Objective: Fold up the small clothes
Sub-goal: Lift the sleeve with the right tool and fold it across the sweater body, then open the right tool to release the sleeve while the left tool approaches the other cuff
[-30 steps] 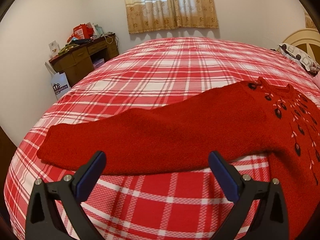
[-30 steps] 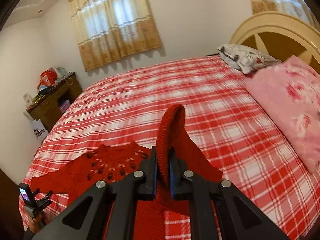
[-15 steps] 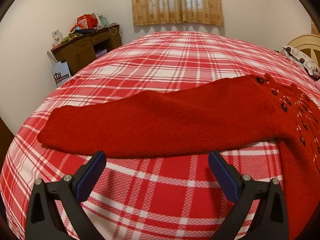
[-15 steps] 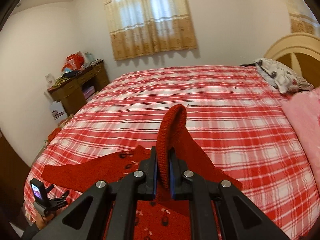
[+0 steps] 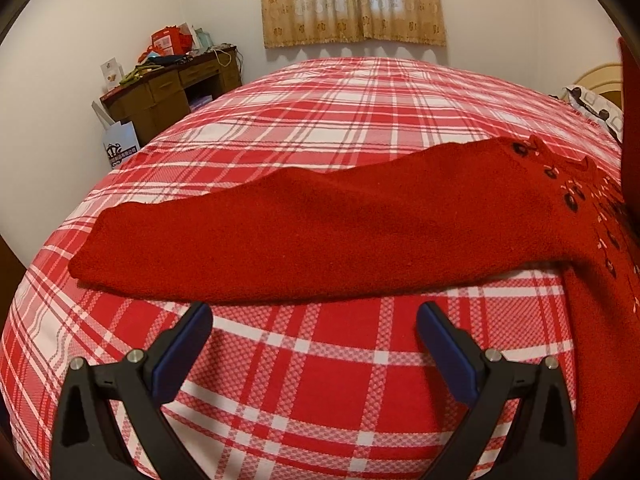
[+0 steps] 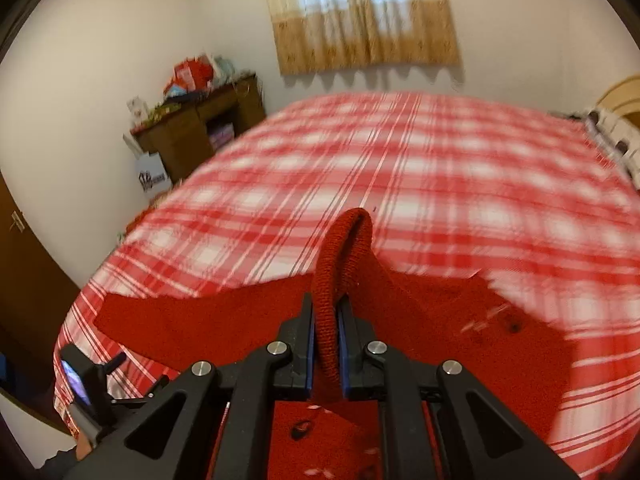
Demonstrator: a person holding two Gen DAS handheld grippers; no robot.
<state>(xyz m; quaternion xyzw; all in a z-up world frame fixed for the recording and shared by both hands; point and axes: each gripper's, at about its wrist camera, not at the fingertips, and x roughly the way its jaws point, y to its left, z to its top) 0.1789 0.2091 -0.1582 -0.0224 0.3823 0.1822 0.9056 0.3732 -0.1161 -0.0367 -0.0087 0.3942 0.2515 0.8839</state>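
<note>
**Cuff pinched and lifted: watch the drag across the sweater**

Your right gripper (image 6: 325,340) has its jaws closed on the ribbed cuff (image 6: 340,280) of one sleeve, which stands up in a loop above the blue pads. The red sweater (image 5: 592,280) lies flat on the plaid bedspread (image 5: 320,380), near the edge closest to you. Its other sleeve (image 5: 300,240) stretches out across the bed, just beyond your left gripper (image 5: 314,344), whose jaws are wide open and hold nothing.

The right wrist view is blurred, so you appear to be swinging that sleeve fast. Only the cuff is pinched; a quick pull could slide the knit out of the pads, or tug the body of the sweater along and wrinkle it. Nothing pins the sweater down, so the sleeve may land crooked or bunch at the shoulder. If you close the left jaws low over the flat sleeve, you risk catching the bedspread with it.
</note>
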